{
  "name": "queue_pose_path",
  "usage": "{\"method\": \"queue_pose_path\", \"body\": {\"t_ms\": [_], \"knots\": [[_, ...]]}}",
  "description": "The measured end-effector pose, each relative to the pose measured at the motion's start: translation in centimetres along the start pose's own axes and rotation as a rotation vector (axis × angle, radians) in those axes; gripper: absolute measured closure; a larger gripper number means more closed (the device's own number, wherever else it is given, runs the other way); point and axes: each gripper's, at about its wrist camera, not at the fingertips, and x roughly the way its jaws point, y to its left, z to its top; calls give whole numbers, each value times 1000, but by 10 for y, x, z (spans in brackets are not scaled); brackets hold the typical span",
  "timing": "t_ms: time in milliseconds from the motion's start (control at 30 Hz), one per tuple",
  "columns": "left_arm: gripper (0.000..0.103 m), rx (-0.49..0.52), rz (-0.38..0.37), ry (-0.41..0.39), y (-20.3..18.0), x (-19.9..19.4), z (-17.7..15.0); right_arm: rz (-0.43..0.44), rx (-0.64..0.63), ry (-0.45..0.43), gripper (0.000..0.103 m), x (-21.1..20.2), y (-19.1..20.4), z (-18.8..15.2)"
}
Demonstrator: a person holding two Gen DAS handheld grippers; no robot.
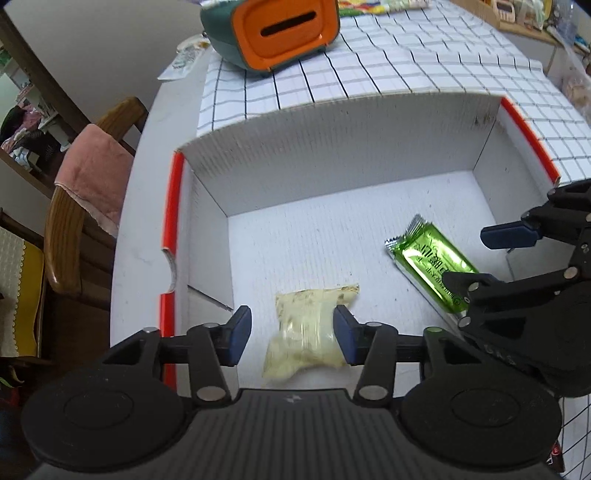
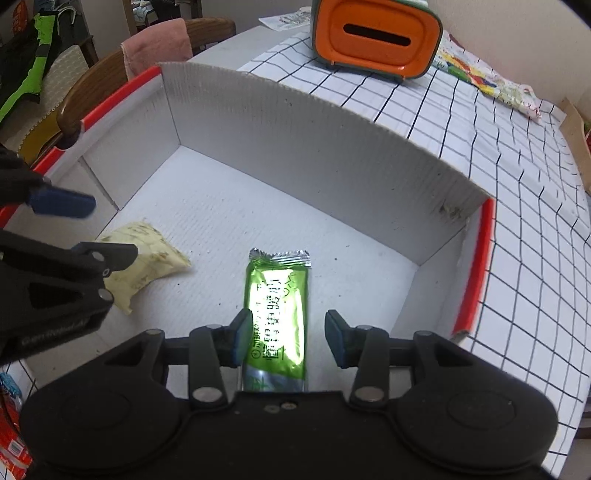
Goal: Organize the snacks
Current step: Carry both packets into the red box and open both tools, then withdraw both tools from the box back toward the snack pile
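A white cardboard box with red-edged rims stands on the table; it also shows in the right wrist view. A pale yellow snack packet lies on its floor between the open fingers of my left gripper. A green foil snack bar lies on the box floor between the open fingers of my right gripper. The green bar shows in the left wrist view next to my right gripper. The yellow packet and left gripper show in the right wrist view.
An orange and green tissue box stands beyond the box on a white grid tablecloth. A wooden chair with a pink cloth stands left of the table. A colourful packet lies at the far right.
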Motion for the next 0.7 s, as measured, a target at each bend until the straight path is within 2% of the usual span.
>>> {"method": "queue_pose_path", "body": {"t_ms": [267, 500, 700], "knots": [[55, -57, -30, -73, 12, -32, -8, 42, 64, -82, 60, -43, -4, -7], [55, -55, -57, -144, 13, -67, -21, 62, 75, -154, 59, -86, 6, -18], [53, -66, -78, -199, 15, -97, -39, 75, 110, -212, 52, -118, 16, -33]]}}
